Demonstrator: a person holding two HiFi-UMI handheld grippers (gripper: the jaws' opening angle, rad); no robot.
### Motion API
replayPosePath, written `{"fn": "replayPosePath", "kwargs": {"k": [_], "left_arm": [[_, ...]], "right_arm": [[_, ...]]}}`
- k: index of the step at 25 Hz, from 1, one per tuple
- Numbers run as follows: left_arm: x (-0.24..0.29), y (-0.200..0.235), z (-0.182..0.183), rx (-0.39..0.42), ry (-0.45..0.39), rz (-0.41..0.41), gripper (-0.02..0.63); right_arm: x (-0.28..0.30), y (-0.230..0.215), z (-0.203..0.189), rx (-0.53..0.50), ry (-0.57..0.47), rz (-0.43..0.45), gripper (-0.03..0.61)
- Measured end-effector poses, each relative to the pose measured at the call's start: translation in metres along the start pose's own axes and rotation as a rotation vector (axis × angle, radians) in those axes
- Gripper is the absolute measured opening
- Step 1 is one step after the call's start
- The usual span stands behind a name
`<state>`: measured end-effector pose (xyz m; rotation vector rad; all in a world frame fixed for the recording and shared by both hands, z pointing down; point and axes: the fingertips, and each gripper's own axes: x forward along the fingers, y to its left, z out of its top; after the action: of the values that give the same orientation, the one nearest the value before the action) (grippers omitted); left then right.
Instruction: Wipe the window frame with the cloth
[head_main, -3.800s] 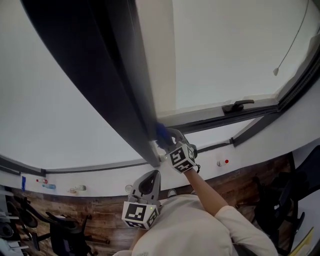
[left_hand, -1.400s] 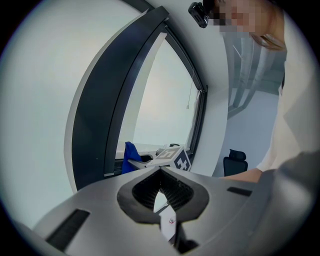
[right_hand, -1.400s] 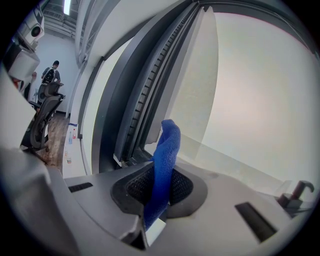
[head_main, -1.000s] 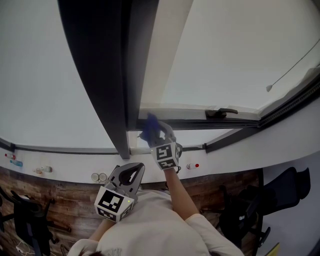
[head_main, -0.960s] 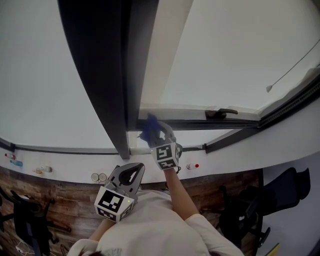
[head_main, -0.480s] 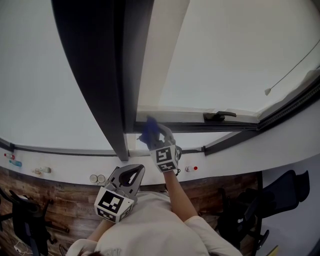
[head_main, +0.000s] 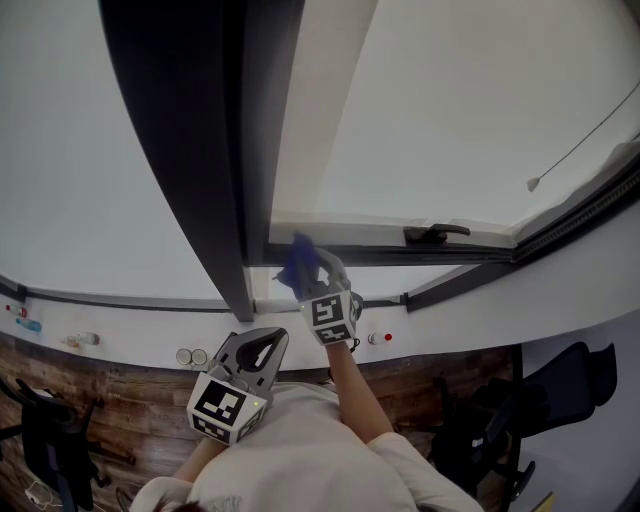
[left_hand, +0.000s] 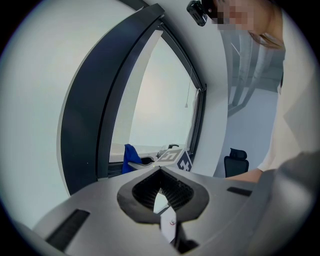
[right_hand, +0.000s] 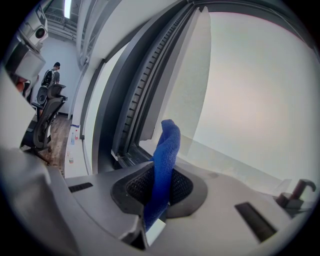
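The right gripper (head_main: 308, 280) is raised to the lower left corner of the window frame (head_main: 215, 150), where the dark upright post meets the bottom rail. Its jaws are clamped on the blue cloth (head_main: 297, 262). In the head view the cloth sits at about 11 o'clock from that gripper's marker cube, right at the corner of the frame. The right gripper view shows the same grip close up: the cloth (right_hand: 165, 160) rises in a folded strip from between the closed jaws of the right gripper (right_hand: 157, 200), with its tip toward 12 o'clock in front of the frame's ribbed channel. Whether the tip presses on the rail cannot be told there. The window handle (head_main: 435, 234) lies flat on the bottom rail at 3 o'clock from the cloth, well apart from it, and it shows at the 4 o'clock edge of the right gripper view (right_hand: 297, 192). A blind cord with a small pull (head_main: 532, 184) hangs against the pane at 2 o'clock. The left gripper (head_main: 270, 338) is held low near the person's chest, at 7 o'clock from the right one. It is away from the frame, with its jaws pointing up. In the left gripper view (left_hand: 161, 200) its jaws are together with nothing between them. Beyond them the cloth (left_hand: 131, 156) shows against the rail, just left of the other gripper's marker cube. An office chair (head_main: 560, 390) stands on the wooden floor at 4 o'clock.
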<state>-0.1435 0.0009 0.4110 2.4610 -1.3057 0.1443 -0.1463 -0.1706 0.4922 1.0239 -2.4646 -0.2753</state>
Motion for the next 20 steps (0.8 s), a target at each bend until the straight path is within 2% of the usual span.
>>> {"fn": "replayPosePath", "kwargs": {"k": [20], "left_arm": [[0.002, 0.002, -0.002, 0.006, 0.003, -0.012, 0.008]], "right_arm": [[-0.009, -0.02, -0.01, 0.022, 0.02, -0.065, 0.044]]}}
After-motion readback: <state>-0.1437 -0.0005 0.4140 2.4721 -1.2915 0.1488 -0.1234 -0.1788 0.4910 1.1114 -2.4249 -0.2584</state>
